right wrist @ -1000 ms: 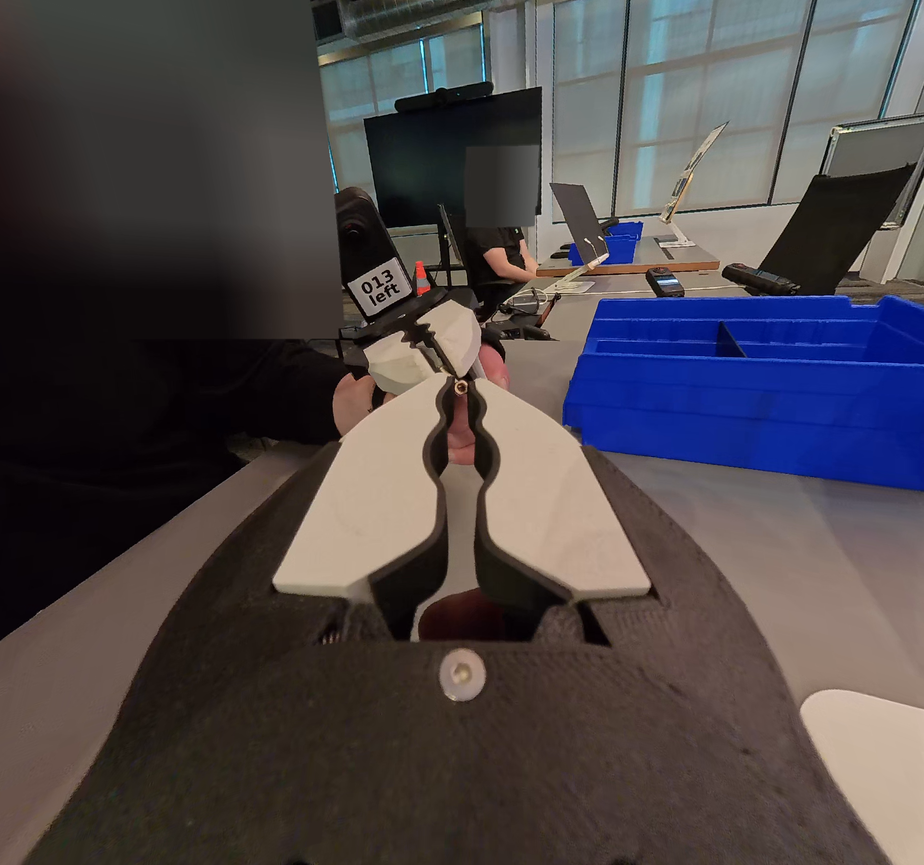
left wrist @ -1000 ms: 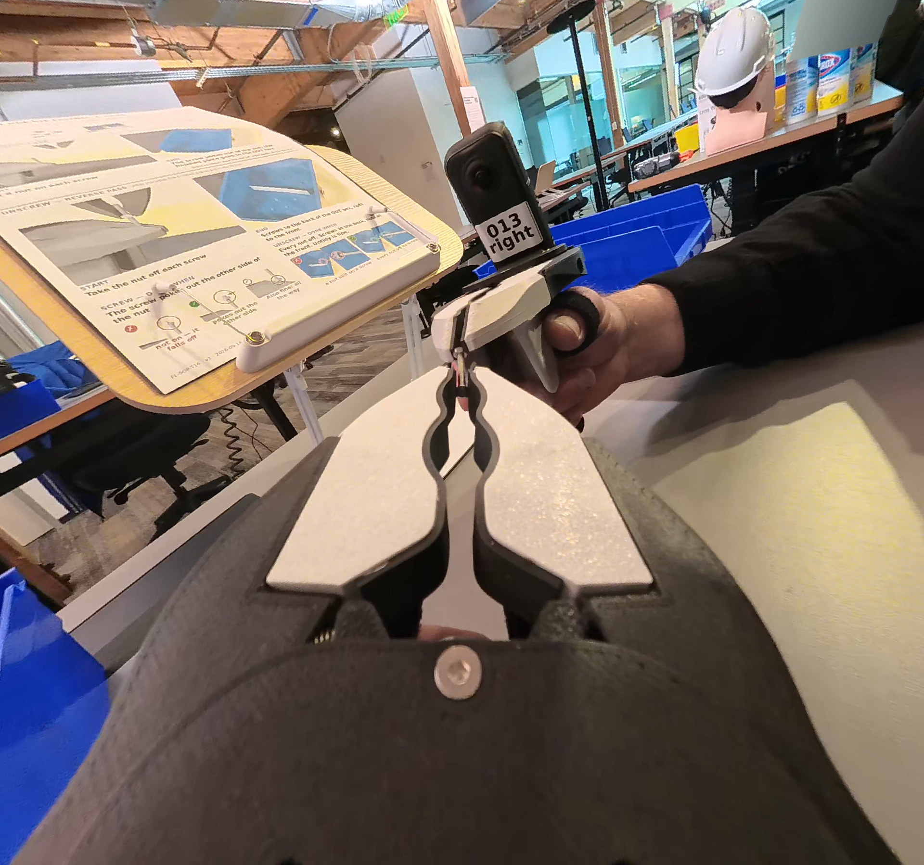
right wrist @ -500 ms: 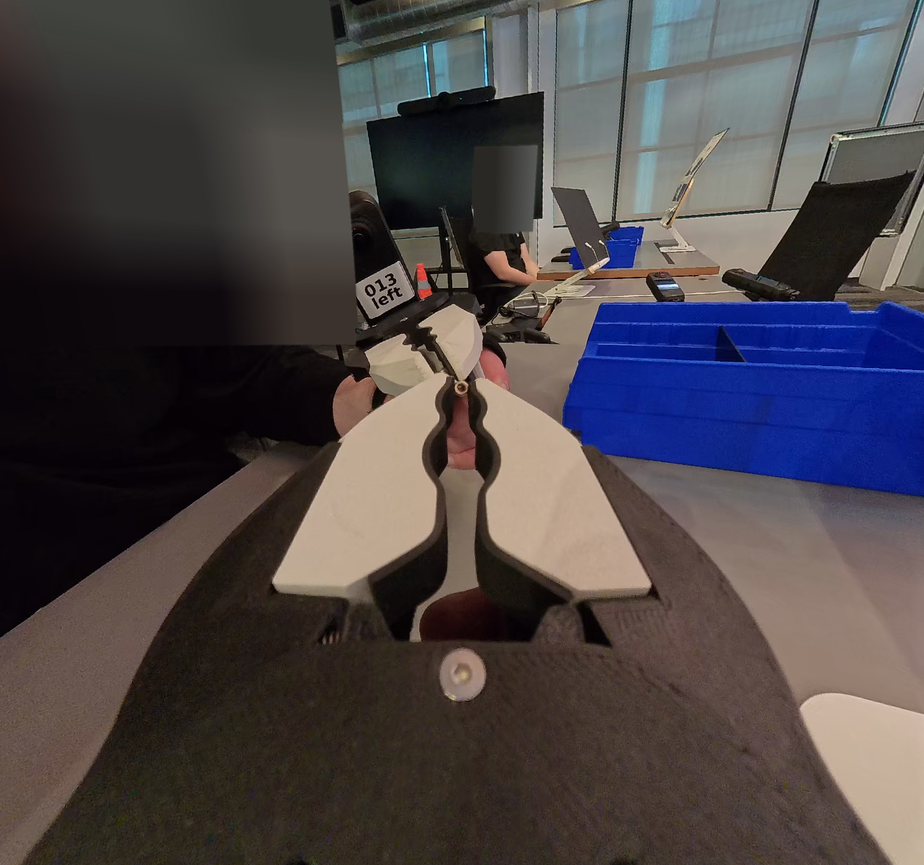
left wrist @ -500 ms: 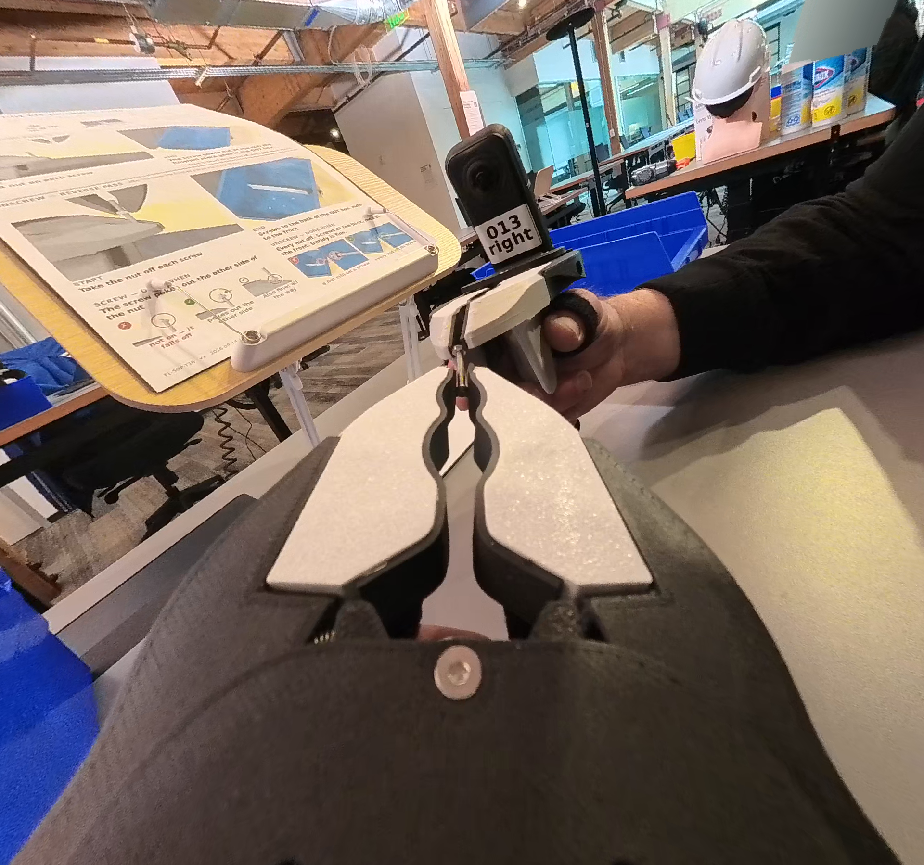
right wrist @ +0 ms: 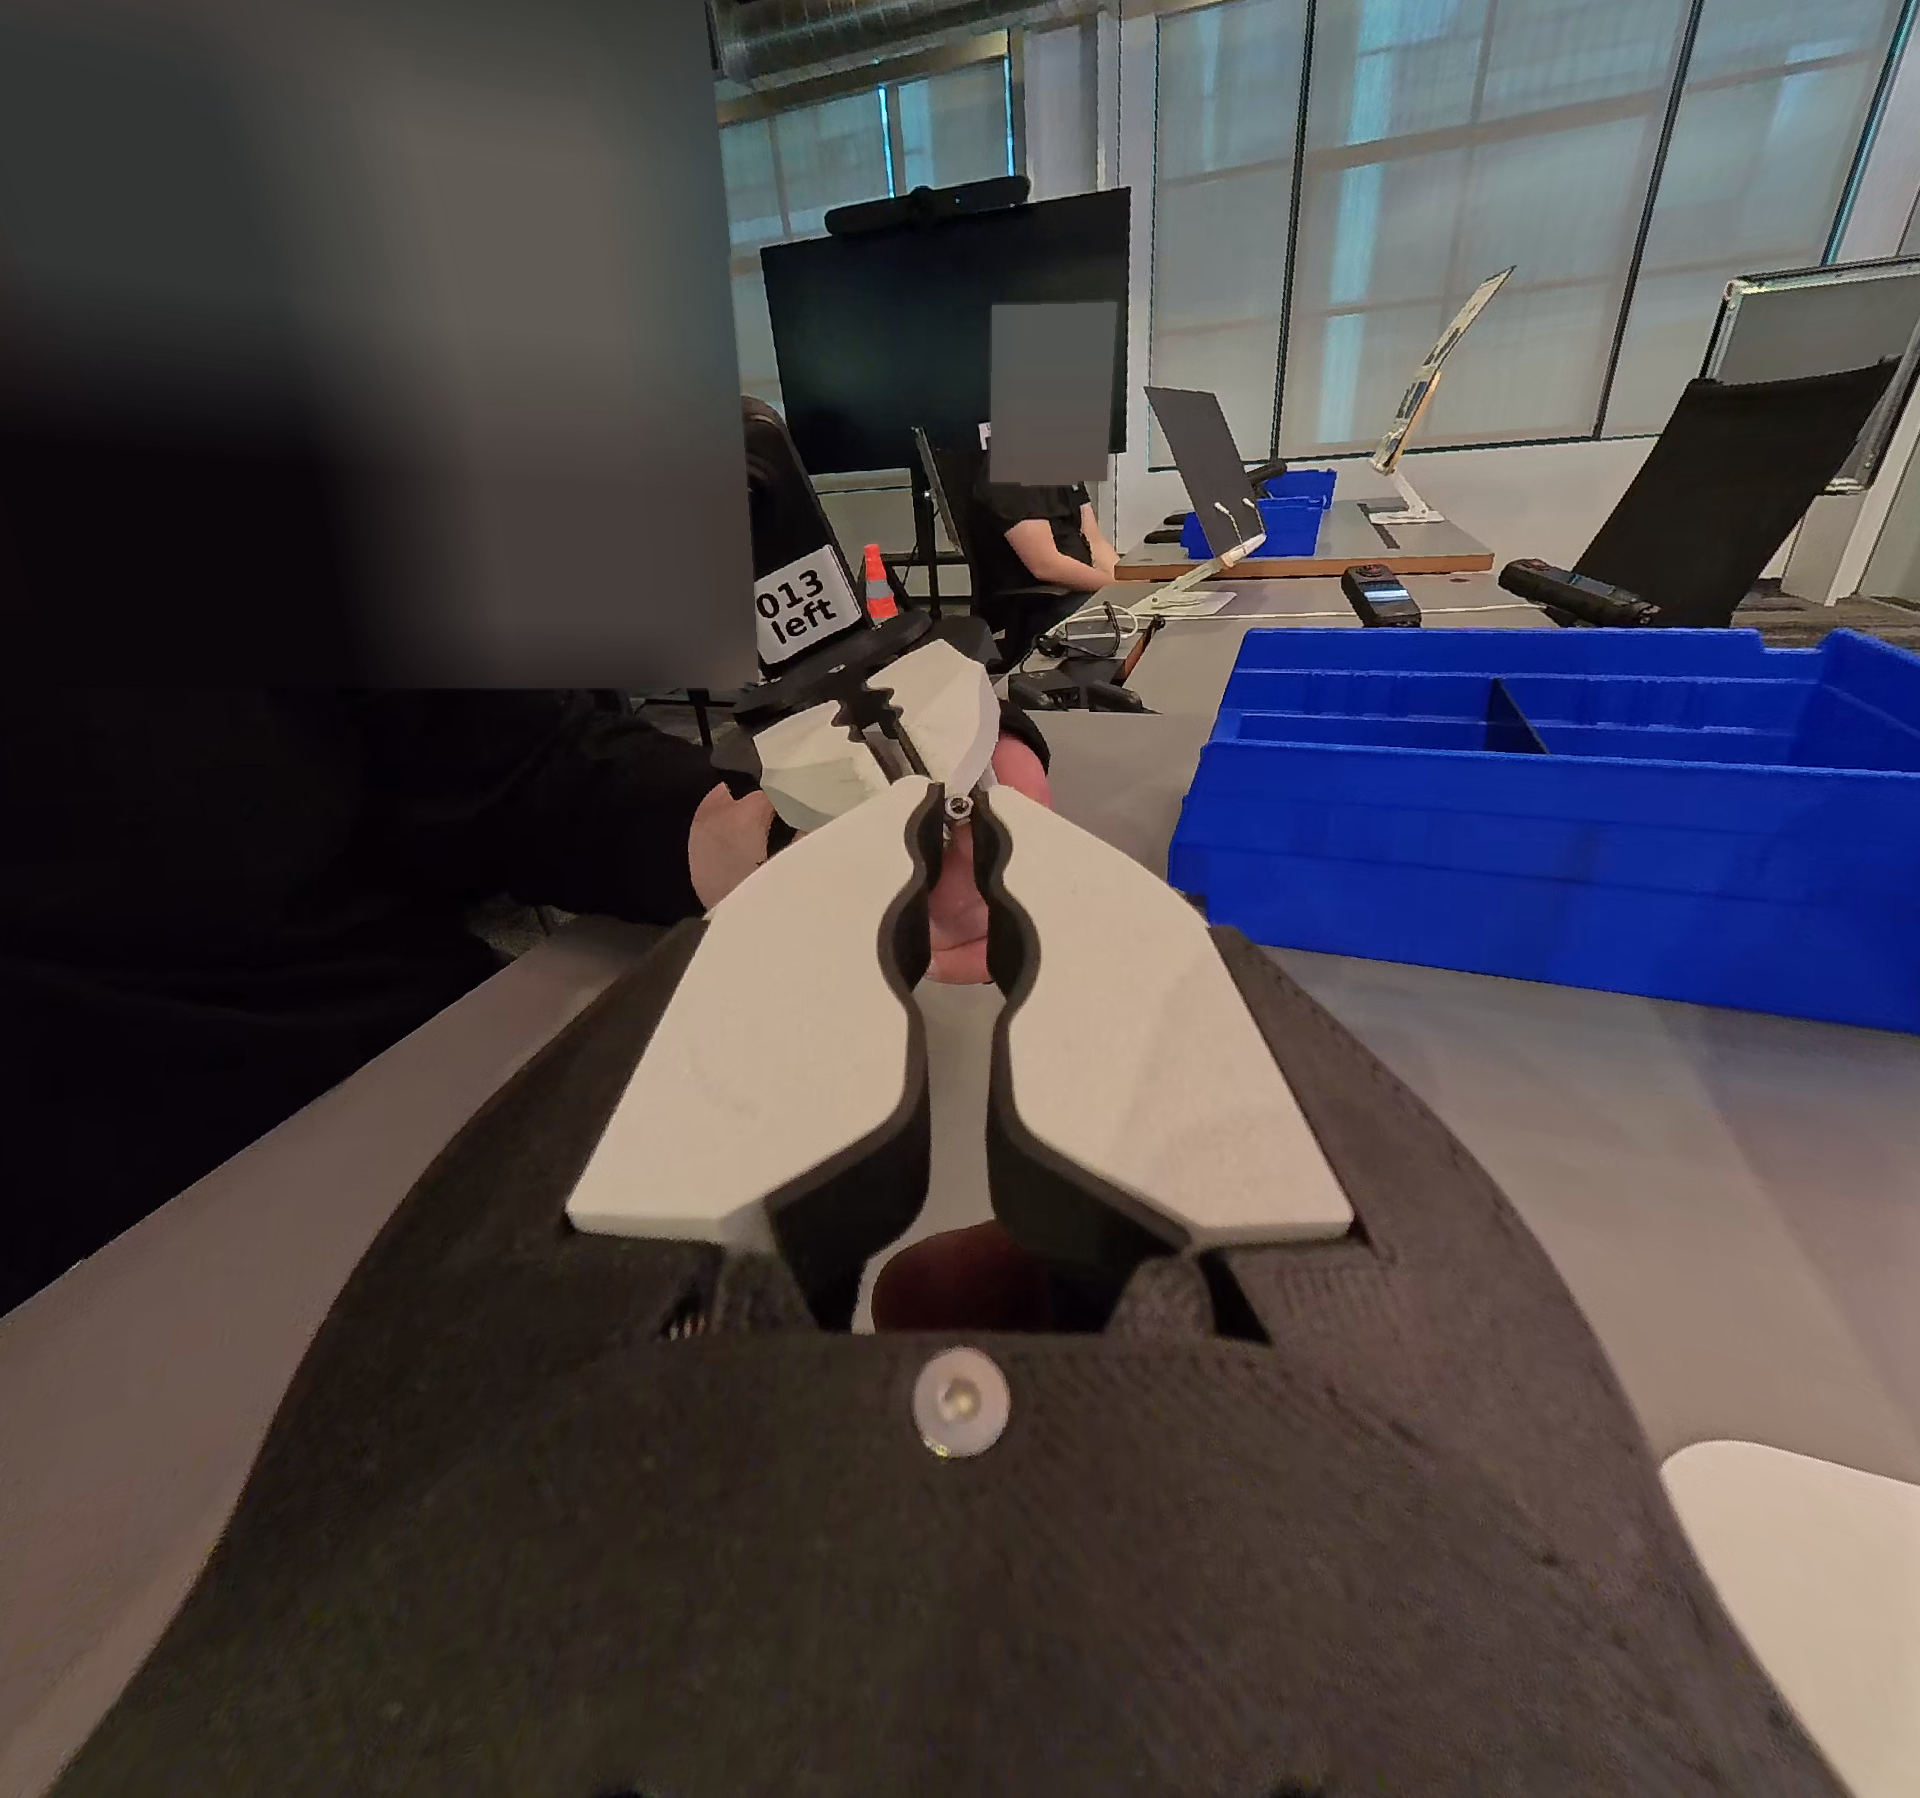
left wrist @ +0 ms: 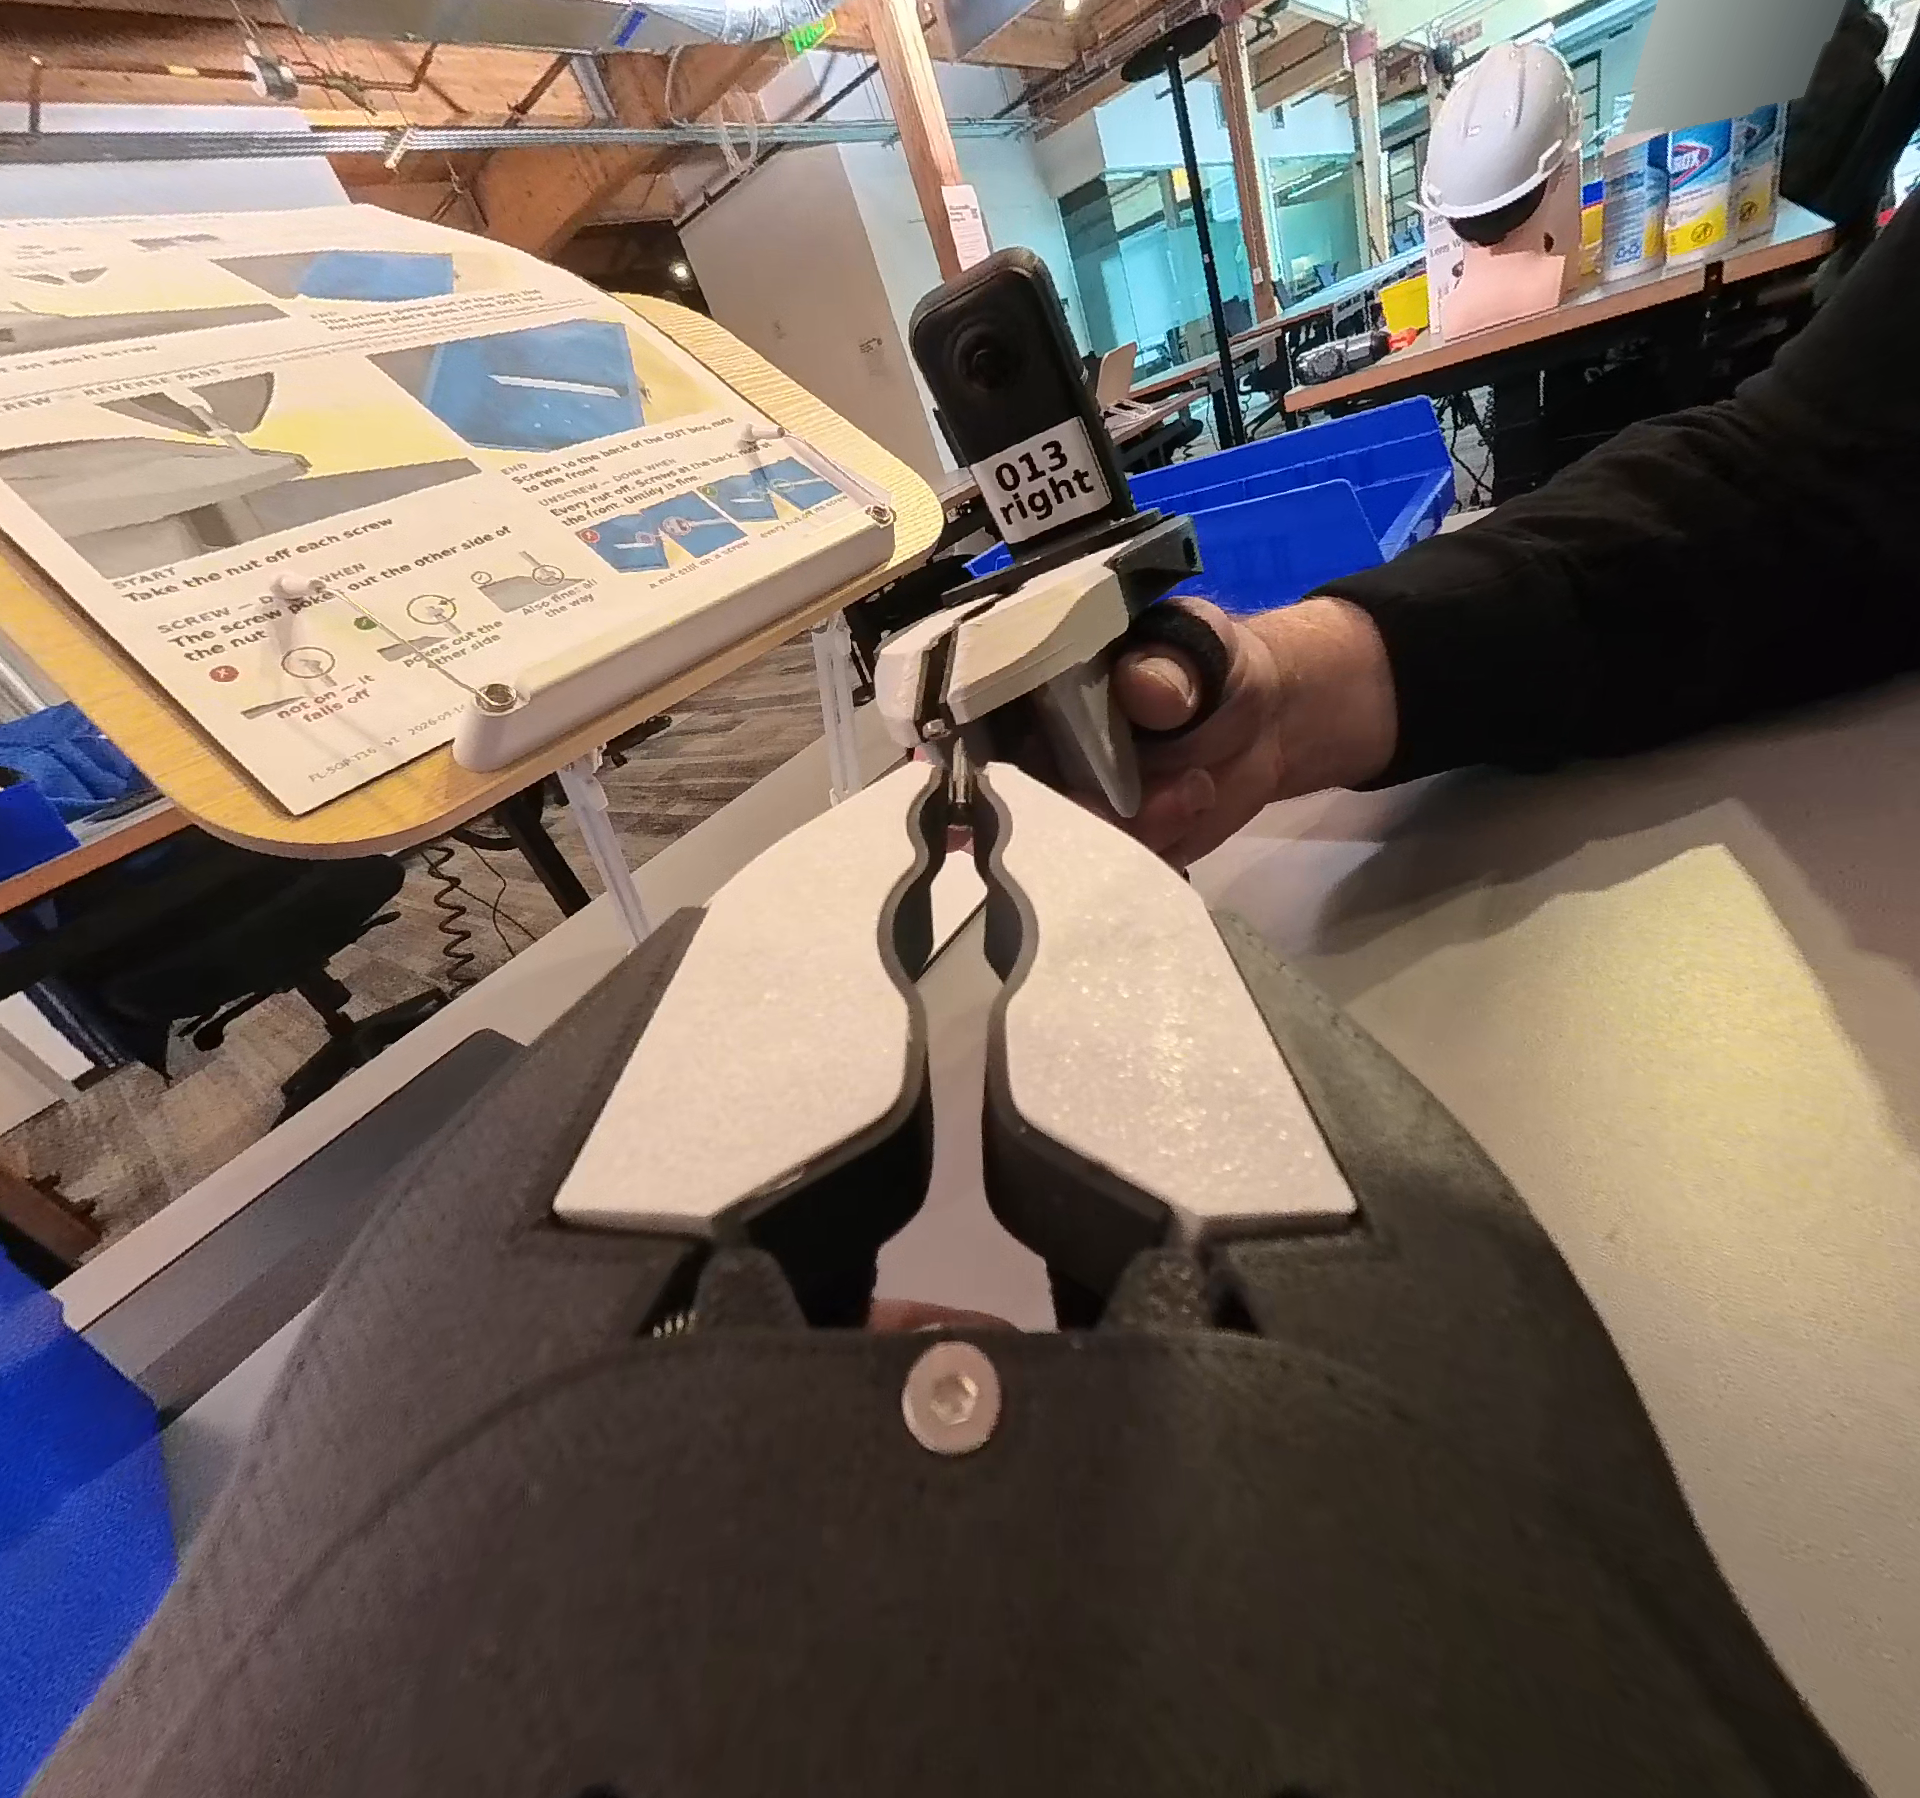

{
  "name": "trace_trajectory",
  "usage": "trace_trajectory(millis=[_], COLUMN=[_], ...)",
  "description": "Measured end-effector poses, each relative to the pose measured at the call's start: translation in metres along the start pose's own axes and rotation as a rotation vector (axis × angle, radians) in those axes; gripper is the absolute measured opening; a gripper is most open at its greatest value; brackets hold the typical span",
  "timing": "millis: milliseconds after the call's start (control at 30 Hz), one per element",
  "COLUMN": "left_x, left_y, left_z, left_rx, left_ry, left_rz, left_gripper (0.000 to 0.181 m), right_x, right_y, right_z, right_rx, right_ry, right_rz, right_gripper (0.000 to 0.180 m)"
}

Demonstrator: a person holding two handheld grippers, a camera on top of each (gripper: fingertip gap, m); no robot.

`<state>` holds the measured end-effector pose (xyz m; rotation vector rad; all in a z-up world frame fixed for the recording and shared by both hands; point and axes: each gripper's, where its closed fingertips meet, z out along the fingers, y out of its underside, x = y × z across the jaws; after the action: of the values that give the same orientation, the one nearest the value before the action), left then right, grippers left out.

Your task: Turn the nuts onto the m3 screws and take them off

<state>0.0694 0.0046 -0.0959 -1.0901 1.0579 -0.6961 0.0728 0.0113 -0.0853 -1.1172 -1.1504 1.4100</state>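
My two grippers meet tip to tip above the grey table point(left wrist: 1558, 1073). In the left wrist view my left gripper point(left wrist: 958, 808) is shut on a small M3 screw point(left wrist: 961, 780), whose thin metal shaft reaches up into the tips of the right gripper point(left wrist: 928, 725). In the right wrist view my right gripper point(right wrist: 958, 813) is shut on a small metal piece, apparently the nut point(right wrist: 958, 806), right at the tips of the left gripper point(right wrist: 914, 761). A bare hand holds each gripper. The thread itself is too small to make out.
A blue divided bin point(right wrist: 1558, 813) stands on the table to the right; it also shows behind the right gripper point(left wrist: 1299, 522). A tilted instruction board point(left wrist: 416, 543) on a stand overhangs the left. A white flat piece point(right wrist: 1808, 1623) lies at the near right. My left and right fingertips are right by each other.
Both grippers stay tip to tip and shut. The left gripper looks slightly rolled in the right wrist view, and the metal piece at the right tips now sits tilted.
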Motion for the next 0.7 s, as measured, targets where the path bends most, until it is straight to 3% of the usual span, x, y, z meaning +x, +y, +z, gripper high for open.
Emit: trace_trajectory(millis=[267,700], left_x=[-0.002,-0.009], left_y=[-0.004,-0.025], left_z=[-0.001,-0.007], left_rx=[0.042,0.347], left_ry=[0.014,0.219], left_rz=[-0.091,-0.747], left_gripper=[0.004,0.004], right_x=[-0.001,-0.016], right_y=[-0.006,-0.024], right_z=[-0.002,0.001], right_rx=[0.034,0.064], right_ry=[0.005,0.025], right_rz=[-0.010,-0.164], right_gripper=[0.005,0.004])
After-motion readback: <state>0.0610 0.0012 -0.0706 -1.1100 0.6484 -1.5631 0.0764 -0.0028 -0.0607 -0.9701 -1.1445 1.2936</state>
